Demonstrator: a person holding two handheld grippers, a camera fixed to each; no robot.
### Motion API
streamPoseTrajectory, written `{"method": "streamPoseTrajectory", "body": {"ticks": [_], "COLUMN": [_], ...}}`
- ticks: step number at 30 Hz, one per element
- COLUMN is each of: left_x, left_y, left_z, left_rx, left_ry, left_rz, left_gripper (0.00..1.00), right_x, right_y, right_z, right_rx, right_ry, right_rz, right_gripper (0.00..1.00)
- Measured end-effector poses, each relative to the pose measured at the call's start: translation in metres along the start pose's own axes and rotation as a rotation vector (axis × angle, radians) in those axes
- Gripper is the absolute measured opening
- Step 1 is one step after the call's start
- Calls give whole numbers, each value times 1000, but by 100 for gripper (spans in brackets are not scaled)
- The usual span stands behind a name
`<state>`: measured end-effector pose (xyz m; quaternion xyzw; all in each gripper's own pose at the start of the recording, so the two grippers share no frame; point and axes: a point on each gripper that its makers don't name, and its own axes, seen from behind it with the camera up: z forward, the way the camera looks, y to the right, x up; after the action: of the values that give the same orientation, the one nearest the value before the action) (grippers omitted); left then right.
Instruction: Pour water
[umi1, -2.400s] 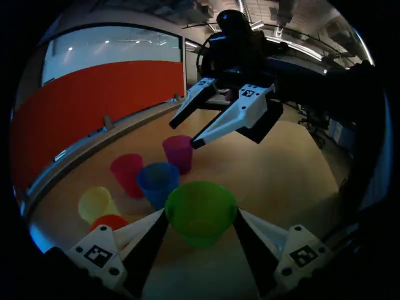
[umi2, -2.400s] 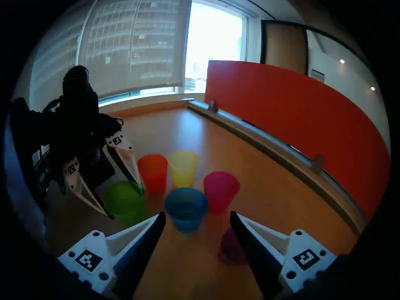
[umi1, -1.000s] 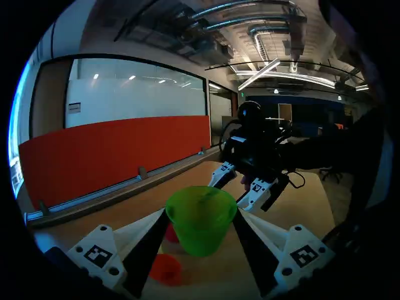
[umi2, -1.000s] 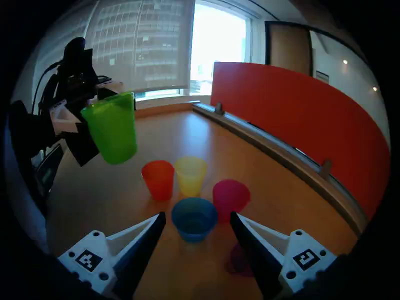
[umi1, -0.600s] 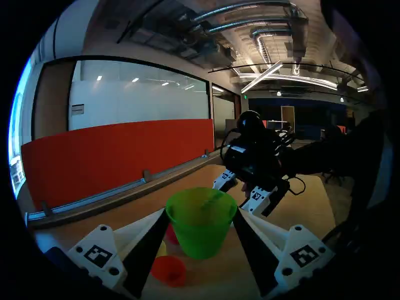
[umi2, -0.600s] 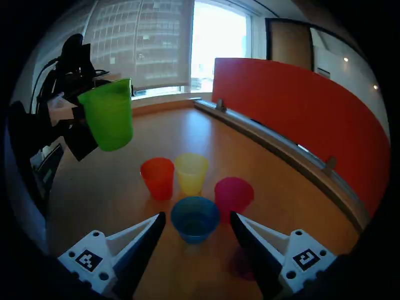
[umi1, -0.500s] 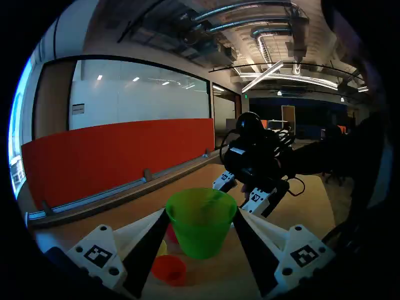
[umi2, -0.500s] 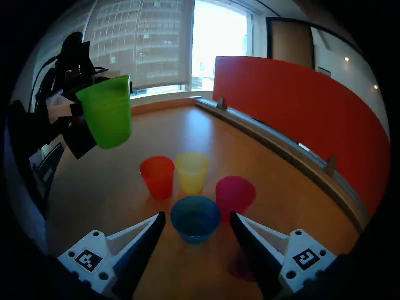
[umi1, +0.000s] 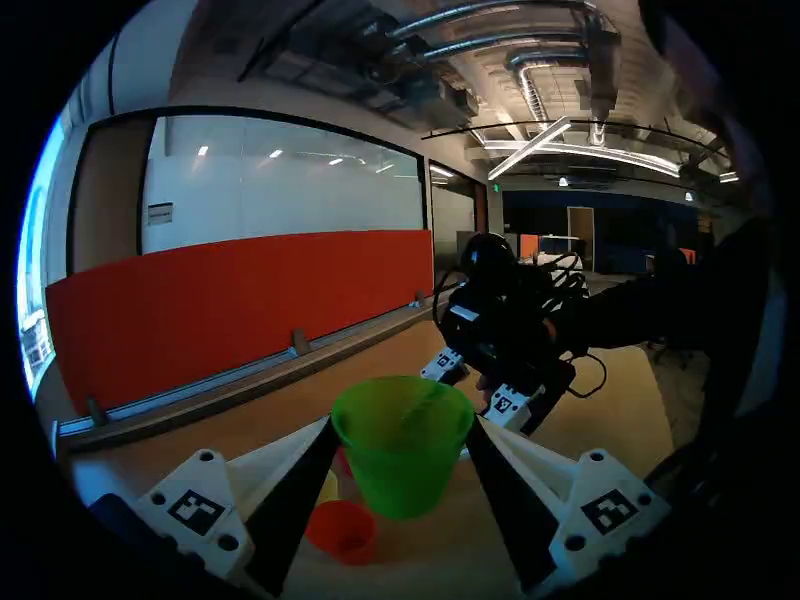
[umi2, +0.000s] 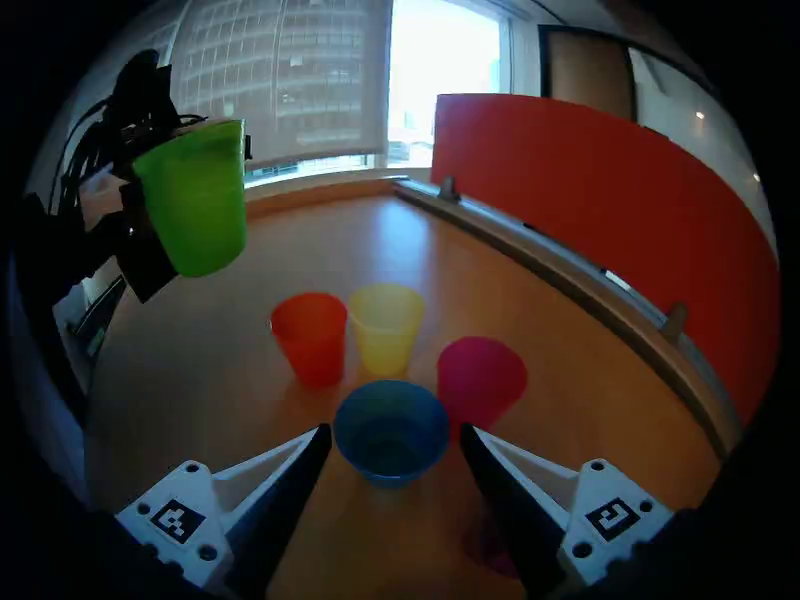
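A green cup sits between the fingers of my left gripper, which is shut on it and holds it upright in the air. In the right gripper view the same green cup hangs high at the left, well above the table. My right gripper is open low over the table, and a blue cup stands just ahead between its fingertips without touching them. The blue cup's inside looks dark; I cannot tell whether it holds water. In the left gripper view, my right gripper shows farther off, beyond the green cup.
An orange cup, a yellow cup and a magenta cup stand close behind the blue one. A purple cup is partly hidden by the right finger. The wooden table ends at a rail and a red partition.
The left gripper has lifted the green cup off the table and carried it up and away from the group. The right gripper has edged closer to the blue cup.
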<state>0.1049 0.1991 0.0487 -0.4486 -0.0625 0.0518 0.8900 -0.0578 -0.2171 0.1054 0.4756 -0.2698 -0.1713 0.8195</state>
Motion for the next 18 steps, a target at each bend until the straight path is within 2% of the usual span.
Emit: {"method": "streamPoseTrajectory", "body": {"ticks": [18], "left_x": [-9], "left_y": [-4], "left_z": [-3], "left_rx": [9], "left_ry": [-15], "left_rz": [-6], "left_gripper": [88], "right_x": [-12], "right_y": [-3], "right_z": [29], "right_rx": [15], "right_ry": [-48], "right_rz": [-20], "right_gripper": [100]}}
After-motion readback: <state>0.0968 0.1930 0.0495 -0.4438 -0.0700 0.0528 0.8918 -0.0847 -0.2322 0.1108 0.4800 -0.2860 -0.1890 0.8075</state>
